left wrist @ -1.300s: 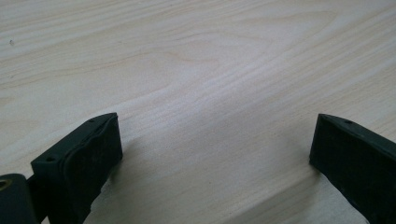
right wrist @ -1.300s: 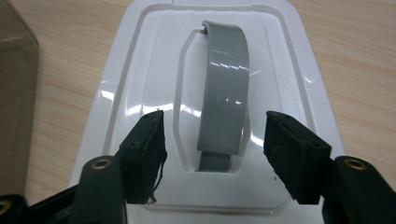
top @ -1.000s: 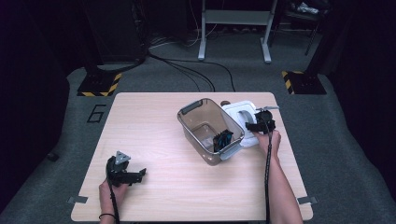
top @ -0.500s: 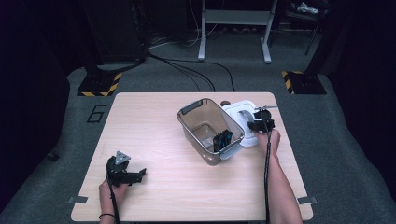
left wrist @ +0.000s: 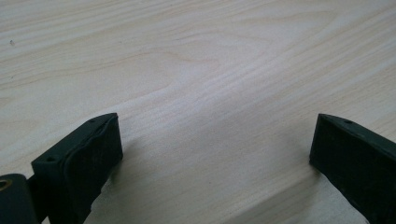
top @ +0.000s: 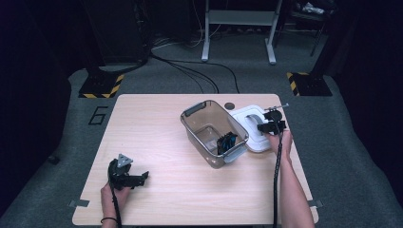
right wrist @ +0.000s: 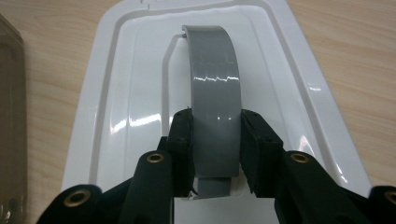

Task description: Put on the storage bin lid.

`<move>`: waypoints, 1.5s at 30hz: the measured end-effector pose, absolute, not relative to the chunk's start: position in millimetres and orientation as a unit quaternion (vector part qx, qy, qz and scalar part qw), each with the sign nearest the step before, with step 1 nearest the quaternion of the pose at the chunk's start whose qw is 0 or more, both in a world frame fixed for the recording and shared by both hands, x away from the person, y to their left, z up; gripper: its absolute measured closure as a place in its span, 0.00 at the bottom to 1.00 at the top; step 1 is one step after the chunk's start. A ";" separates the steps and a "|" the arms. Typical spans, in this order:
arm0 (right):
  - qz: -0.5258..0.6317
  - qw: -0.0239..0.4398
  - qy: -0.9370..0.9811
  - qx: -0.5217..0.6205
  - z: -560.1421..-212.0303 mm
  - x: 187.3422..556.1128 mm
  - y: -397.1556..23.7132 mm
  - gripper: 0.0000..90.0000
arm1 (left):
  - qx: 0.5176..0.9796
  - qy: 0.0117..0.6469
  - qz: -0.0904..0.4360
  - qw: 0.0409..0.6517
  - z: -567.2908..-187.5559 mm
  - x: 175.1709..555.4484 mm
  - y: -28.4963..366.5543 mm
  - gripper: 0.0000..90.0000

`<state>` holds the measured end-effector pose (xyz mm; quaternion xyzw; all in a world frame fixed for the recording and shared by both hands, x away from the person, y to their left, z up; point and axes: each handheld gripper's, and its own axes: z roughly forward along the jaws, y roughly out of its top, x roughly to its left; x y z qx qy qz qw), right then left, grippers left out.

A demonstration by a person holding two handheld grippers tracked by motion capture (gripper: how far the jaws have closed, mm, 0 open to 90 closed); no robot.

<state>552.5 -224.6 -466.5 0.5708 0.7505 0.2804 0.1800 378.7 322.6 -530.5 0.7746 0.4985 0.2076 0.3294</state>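
Right tool [right wrist: 215, 154] has just clenched on the grey handle [right wrist: 214, 93] of the white lid [top: 254, 130], flat on the desk [top: 157, 137] beside the clear bin [top: 214, 130]. Left tool [left wrist: 215, 154] idle, released. Next, we judge: lift lid, seat it squarely.

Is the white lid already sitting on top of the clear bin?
No: the white lid lies flat on the table beside the clear bin, whose top is open, with the right gripper clamped on the lid's grey handle.

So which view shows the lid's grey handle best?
The right gripper view: the grey handle stands close up, clamped between the right tool pads. The high view shows it small; the left gripper view shows table.
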 end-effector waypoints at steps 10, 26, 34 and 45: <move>0.269 0.192 0.752 0.570 -442.2 542.2 -236.4 0.75 | 0.771 0.499 0.214 0.334 -531.8 378.9 321.9 0.03; 0.279 0.220 0.747 0.562 -387.2 519.7 -248.0 0.75 | 0.771 0.499 0.214 0.334 -531.8 378.9 321.9 0.03; 0.292 0.231 0.746 0.552 -359.5 506.8 -244.3 0.75 | 0.770 0.499 0.214 0.334 -531.8 378.9 321.9 0.03; 0.318 0.233 0.749 0.532 -312.7 485.0 -227.9 0.75 | 0.771 0.499 0.214 0.334 -531.7 379.2 322.1 0.03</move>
